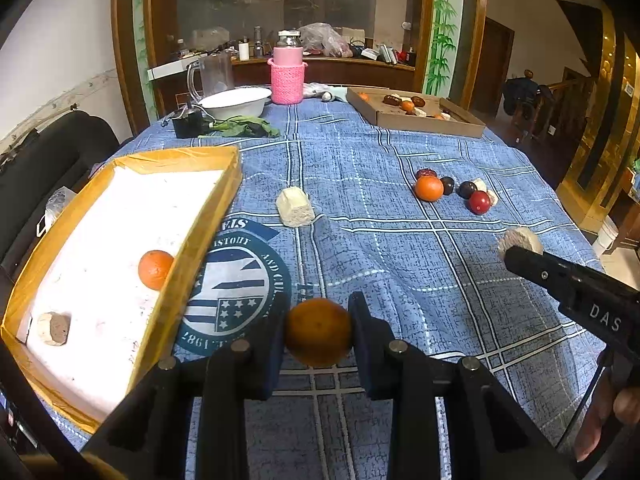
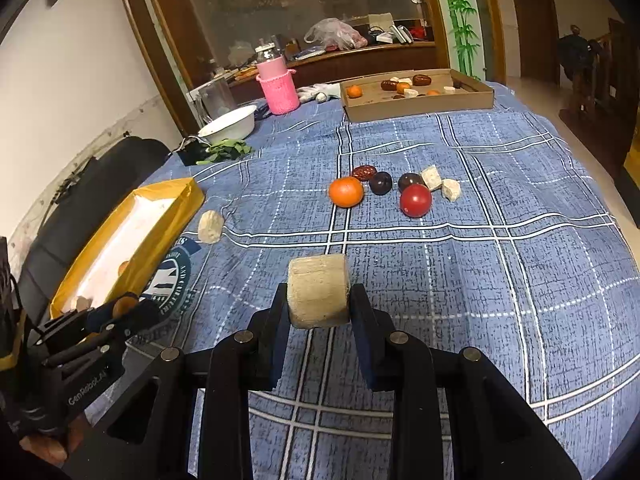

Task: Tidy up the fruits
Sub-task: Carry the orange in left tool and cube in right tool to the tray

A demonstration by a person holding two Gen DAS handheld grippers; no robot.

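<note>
My left gripper [image 1: 319,330] is shut on an orange [image 1: 319,331] and holds it above the cloth, just right of the yellow-rimmed white tray [image 1: 208,216]. The tray holds another orange [image 1: 155,269] and a pale chunk [image 1: 54,328]. My right gripper [image 2: 319,300] is shut on a pale beige chunk [image 2: 318,290] over the middle of the table. A cluster of fruit lies ahead: an orange [image 2: 346,191], a red fruit [image 2: 415,200], two dark plums [image 2: 380,182], a red date [image 2: 364,172] and pale chunks [image 2: 451,189]. Another pale chunk [image 1: 295,207] lies near the tray.
A cardboard tray [image 2: 420,106] with fruit and chunks stands at the far right. A white bowl [image 1: 236,102], a pink-sleeved jar [image 1: 287,74], a glass jug [image 1: 212,74], green leaves [image 1: 240,128] and a black object [image 1: 187,122] stand at the far left. A black chair [image 1: 40,168] is left of the table.
</note>
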